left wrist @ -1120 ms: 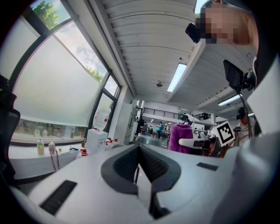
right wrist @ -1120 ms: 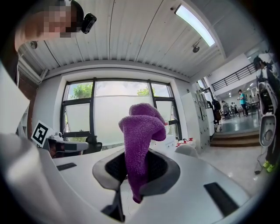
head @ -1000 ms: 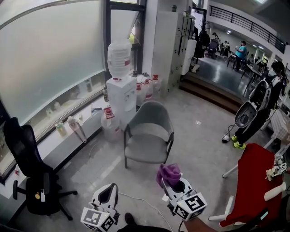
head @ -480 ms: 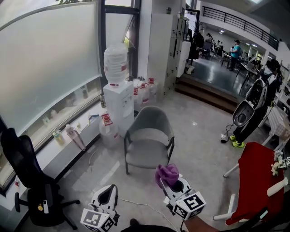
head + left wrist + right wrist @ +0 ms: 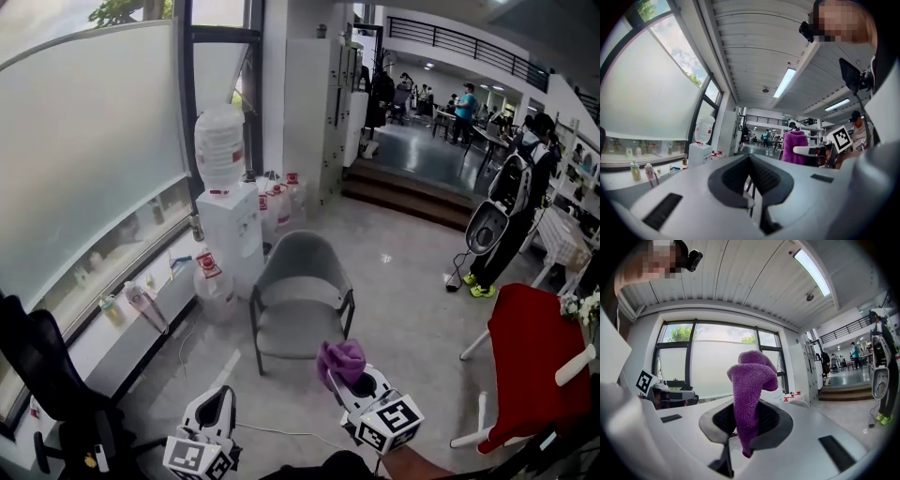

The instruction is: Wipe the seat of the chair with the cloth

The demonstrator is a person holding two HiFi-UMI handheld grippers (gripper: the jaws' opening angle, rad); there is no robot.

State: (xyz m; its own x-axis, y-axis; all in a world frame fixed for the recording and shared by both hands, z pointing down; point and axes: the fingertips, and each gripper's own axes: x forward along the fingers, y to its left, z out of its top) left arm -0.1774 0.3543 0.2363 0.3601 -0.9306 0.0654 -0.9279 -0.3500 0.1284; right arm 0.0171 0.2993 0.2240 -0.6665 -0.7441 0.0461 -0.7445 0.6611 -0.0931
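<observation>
A grey armchair stands on the floor ahead, its seat bare. My right gripper is held low in the head view, short of the chair's front edge, shut on a purple cloth that sticks up from its jaws. In the right gripper view the cloth rises bunched between the jaws of the right gripper. My left gripper hangs low at the left, jaws together and nothing in them. The left gripper view shows the left gripper shut, with the cloth off to the right.
A water dispenser with its bottle stands left of the chair, jugs behind it. A black office chair is near left, a red chair at right. A person stands by steps. A cable crosses the floor.
The head view has shifted, so the chair and dispenser sit a little further left and lower. Both grippers keep their places, the cloth still held.
</observation>
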